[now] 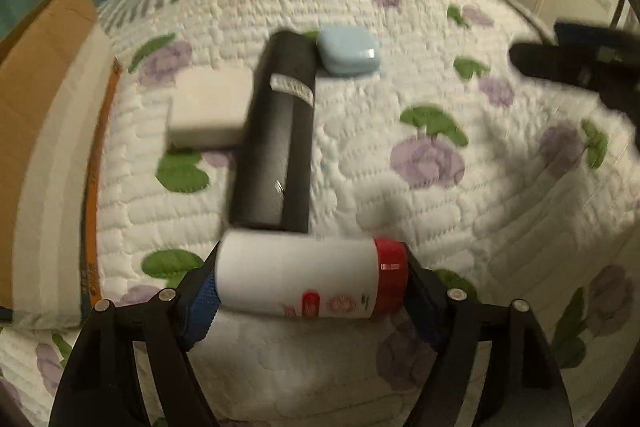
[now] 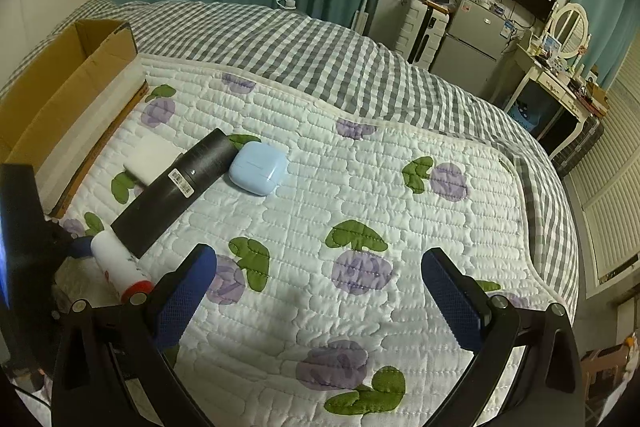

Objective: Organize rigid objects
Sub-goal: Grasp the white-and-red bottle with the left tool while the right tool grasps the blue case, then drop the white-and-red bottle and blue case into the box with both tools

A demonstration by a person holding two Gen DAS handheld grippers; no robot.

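Note:
My left gripper (image 1: pixel 310 283) is shut on a white bottle with a red cap (image 1: pixel 308 277), gripped end to end and lying sideways; the bottle also shows in the right wrist view (image 2: pixel 118 263). Just beyond it lies a black cylinder (image 1: pixel 278 131) (image 2: pixel 176 187) on the quilt. A white box (image 1: pixel 208 111) (image 2: pixel 154 157) lies left of the cylinder, and a light blue case (image 1: pixel 348 53) (image 2: pixel 259 167) at its far end. My right gripper (image 2: pixel 320 291) is open and empty above the quilt; it shows at the right edge of the left wrist view (image 1: pixel 576 63).
An open cardboard box (image 2: pixel 68 83) (image 1: pixel 44 107) sits at the bed's left edge. The flowered white quilt (image 2: pixel 360 195) covers the bed, with a grey checked blanket (image 2: pixel 300 47) beyond. A fridge (image 2: pixel 468 51) and dresser (image 2: pixel 556 83) stand at the far wall.

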